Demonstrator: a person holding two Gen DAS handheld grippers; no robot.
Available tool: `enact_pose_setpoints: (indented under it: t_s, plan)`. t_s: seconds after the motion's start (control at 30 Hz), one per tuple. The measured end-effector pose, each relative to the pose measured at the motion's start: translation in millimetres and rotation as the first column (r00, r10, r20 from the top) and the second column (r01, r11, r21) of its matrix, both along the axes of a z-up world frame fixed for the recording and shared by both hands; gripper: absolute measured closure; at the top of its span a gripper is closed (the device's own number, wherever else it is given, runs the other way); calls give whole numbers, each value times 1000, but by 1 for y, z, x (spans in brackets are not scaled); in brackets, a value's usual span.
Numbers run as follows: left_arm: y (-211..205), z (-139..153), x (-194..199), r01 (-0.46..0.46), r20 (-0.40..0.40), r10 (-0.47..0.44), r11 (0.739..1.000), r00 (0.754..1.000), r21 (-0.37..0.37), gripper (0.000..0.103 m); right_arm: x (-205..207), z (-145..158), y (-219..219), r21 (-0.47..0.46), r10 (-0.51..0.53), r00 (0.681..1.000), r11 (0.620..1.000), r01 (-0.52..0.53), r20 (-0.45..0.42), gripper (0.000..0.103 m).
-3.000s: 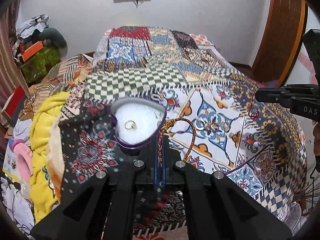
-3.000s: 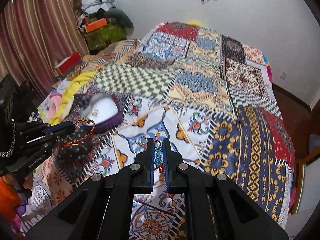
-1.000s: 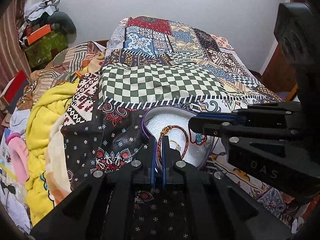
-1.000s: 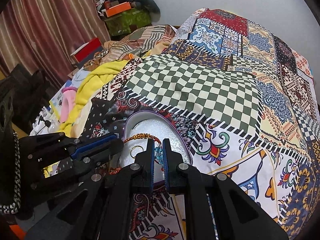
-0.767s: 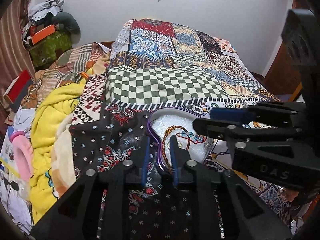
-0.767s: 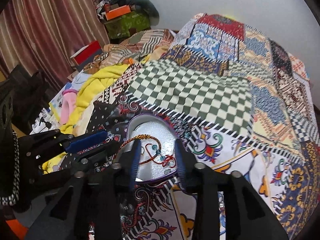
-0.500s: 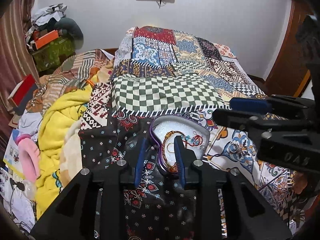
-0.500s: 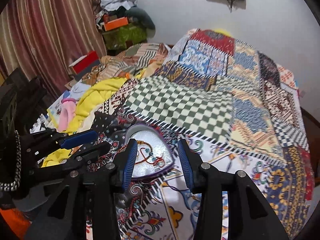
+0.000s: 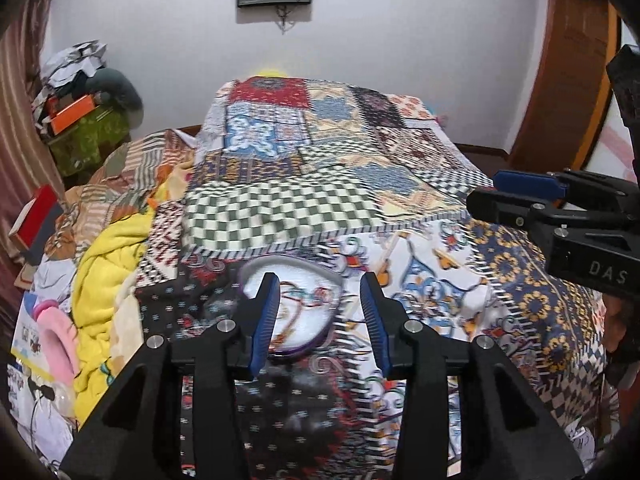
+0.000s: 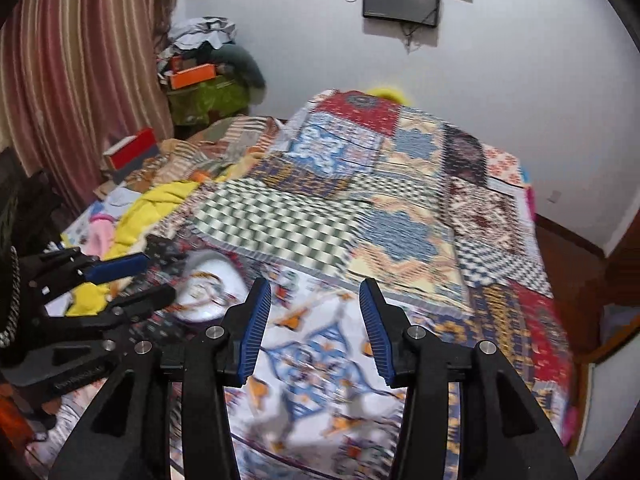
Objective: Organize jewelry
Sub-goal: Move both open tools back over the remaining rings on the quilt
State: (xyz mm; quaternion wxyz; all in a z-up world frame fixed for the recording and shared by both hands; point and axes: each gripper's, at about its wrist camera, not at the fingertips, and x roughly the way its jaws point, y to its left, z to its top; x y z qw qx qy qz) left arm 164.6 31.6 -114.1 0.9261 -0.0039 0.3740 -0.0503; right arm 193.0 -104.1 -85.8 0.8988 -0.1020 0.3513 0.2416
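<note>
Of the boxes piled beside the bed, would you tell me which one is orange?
The orange box sits atop the green-covered pile by the wall; the red box lies lower, nearer the curtain.

text: white letters "DAS" | on: black plastic body of the right gripper (image 9: 516,200), right edge of the left wrist frame | second marking: faint raised lettering on the black body of the left gripper (image 10: 132,280), lower left of the right wrist frame, too blurred to read | other text: none legible
</note>
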Motion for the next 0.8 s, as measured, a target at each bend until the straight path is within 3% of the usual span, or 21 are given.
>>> enact_pose_setpoints:
  t_s: [0.23,0.43,0.73,0.8]
  plan:
    - [-37,-17,10,80,-58,-80,997,995,4,62,1,-18,-35,-52,-57,998,997,55,-28,61]
    - [-63,-42,20,140,-125,-137,990,983,13,62,7,-45,-59,-74,-85,990,994,77,-112,61]
    - [-87,-81,35,202,-212,-192,979,958,26,62,14,-85,-61,-85,-56,970,996,37,-236,61]
    - [-89,-86,39,210,-223,-199,977,954,28,66,15,-92,-58,-87,-39,964,996,17,-262,61]
